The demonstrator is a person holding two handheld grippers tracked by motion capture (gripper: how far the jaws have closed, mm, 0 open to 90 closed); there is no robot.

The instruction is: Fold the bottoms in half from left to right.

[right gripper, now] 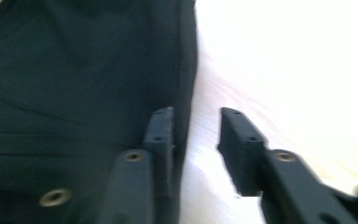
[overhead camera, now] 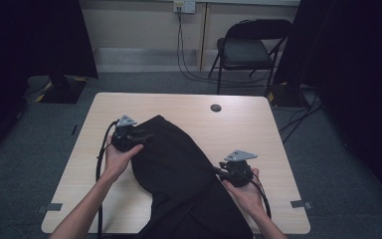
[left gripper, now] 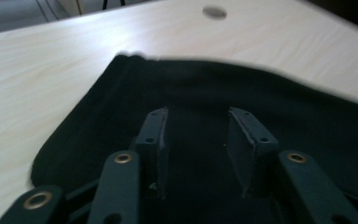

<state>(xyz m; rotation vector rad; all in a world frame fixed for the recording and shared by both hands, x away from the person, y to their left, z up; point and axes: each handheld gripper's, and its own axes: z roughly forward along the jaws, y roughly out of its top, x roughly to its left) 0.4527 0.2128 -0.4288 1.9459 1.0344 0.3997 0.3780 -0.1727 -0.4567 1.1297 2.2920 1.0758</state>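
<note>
While both grippers' fingers stand parted and empty, a black garment [overhead camera: 179, 169] drapes the table [overhead camera: 258, 129].

high view looks forward and down over the whole bench [overhead camera: 258, 114]; both gripper views ride low and close over the shared black cloth [overhead camera: 179, 164].

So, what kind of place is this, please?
Probably a lab or studio set up for recording, not a home: a plain wooden table on grey carpet, black curtains at both sides, and a folding chair by the wall cables.
</note>
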